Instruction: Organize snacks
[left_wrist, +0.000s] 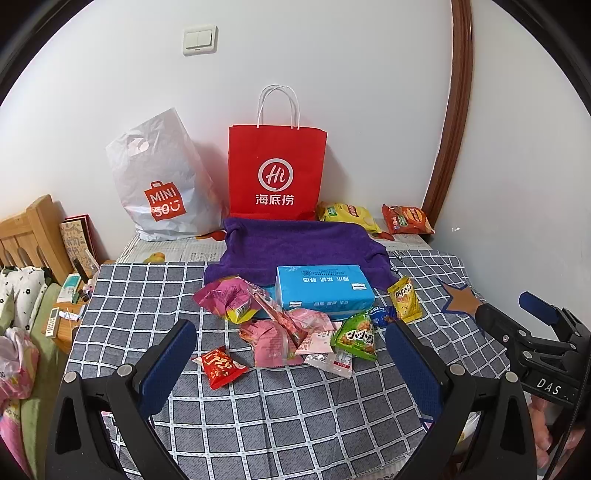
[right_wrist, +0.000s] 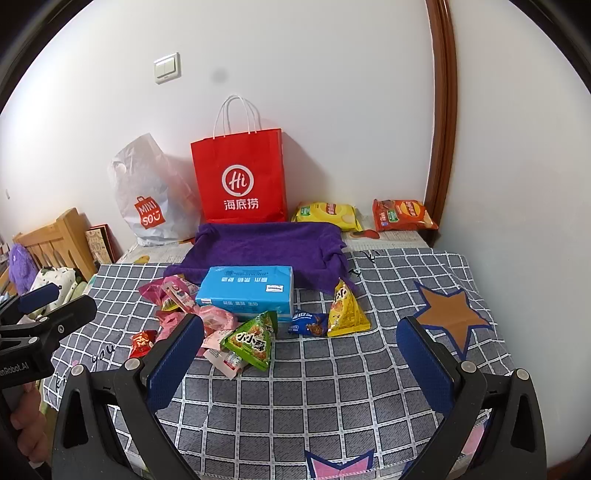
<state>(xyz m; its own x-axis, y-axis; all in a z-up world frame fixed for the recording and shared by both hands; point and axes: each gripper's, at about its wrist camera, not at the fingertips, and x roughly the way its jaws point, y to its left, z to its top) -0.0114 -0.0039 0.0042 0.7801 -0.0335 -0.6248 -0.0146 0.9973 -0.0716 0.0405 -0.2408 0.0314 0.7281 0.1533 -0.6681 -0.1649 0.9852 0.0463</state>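
Both hand-held grippers sit low at the bottom of their frames, and both are spread wide with nothing between the pads. From the left hand-held gripper, the snack pile is straight ahead, just past the fingertips, middle of the frame on the checkered cloth covering the worktop. Closest to it is the small red packet, near the left pad, lying slanted with its long side running lower left to upper right.

From the right hand-held gripper, that same pile sits up and left of centre, so it's off to that gripper's left. The green triangle pack is the nearest thing to it, just beside the left pad, point up. The yellow triangle pack and blue wrapper are further up the middle.

My guess is the left one goes first, since the pile is dead ahead of it. The blue tissue box sits behind the pile, and the red paper bag stands against the wall, well apart.
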